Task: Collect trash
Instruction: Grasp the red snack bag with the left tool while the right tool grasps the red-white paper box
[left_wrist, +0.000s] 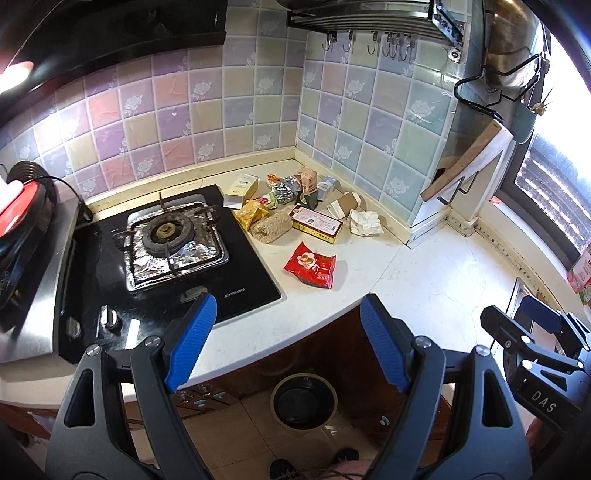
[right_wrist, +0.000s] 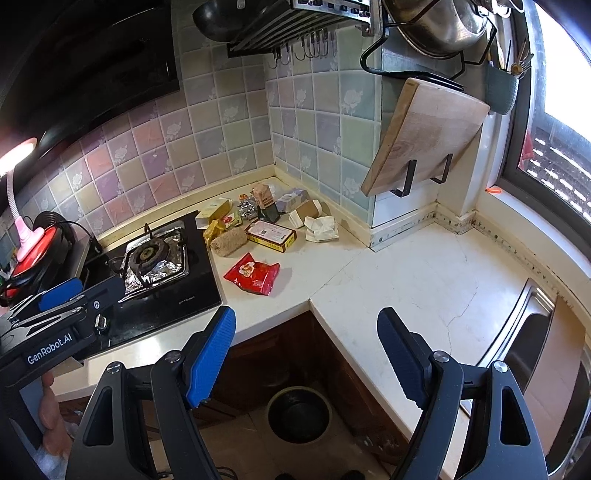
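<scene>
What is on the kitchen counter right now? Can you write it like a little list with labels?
place: white counter in a tiled corner
trash nearest: red snack wrapper, lying alone
trash pile: pink-topped box, crumpled white paper, paper cup on its side
beside pile: gas stove
bin: dark round bin on the floor
left tongs: open, empty
right tongs: open, empty

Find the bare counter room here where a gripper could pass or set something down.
Free: the white counter between red snack packet, sink and window ledge. Crowded: the corner trash beside the gas stove, around the red box.
</scene>
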